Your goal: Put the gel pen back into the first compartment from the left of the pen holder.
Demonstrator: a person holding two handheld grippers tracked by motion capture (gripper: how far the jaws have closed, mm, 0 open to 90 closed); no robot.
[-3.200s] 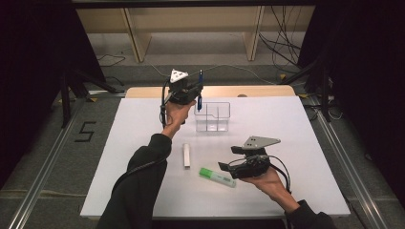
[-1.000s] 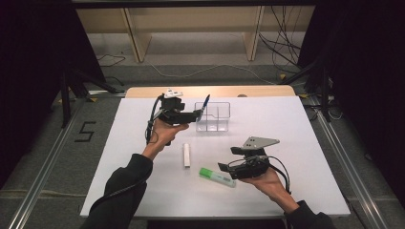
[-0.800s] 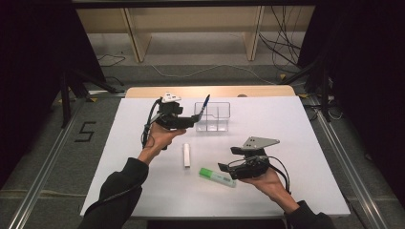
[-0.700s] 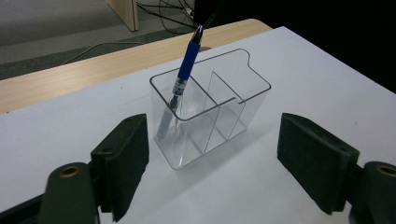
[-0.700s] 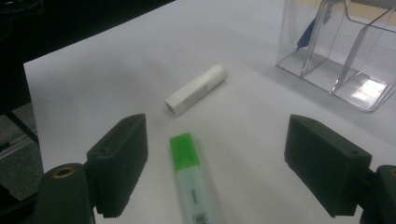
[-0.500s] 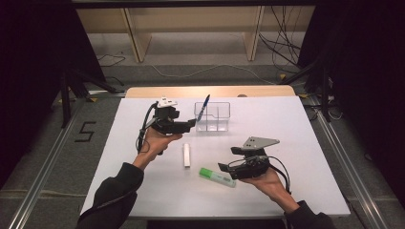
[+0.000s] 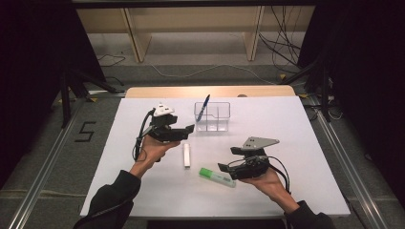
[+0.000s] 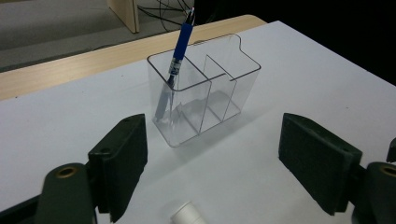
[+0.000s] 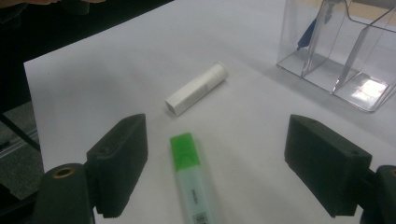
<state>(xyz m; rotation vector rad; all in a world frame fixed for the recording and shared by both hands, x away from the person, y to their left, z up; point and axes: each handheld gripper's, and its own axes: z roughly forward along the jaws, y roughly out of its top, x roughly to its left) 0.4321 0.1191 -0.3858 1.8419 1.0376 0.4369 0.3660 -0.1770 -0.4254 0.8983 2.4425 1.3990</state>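
One blue pen (image 7: 204,107) upright in clear organizer's (image 7: 213,117) left compartment.

A clear glossy plastic holder (image 8: 205,88) is catching light on a matt white tabletop (image 7: 296,129) edged in pale wood, while the matt black pads (image 9: 121,158) are looking rubbery and rough.

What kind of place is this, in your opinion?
Probably a lab or workshop set up for recording, not a home. A white table stands between dark curtains, loose cables lie on the floor behind, and a "5" is taped on the floor.
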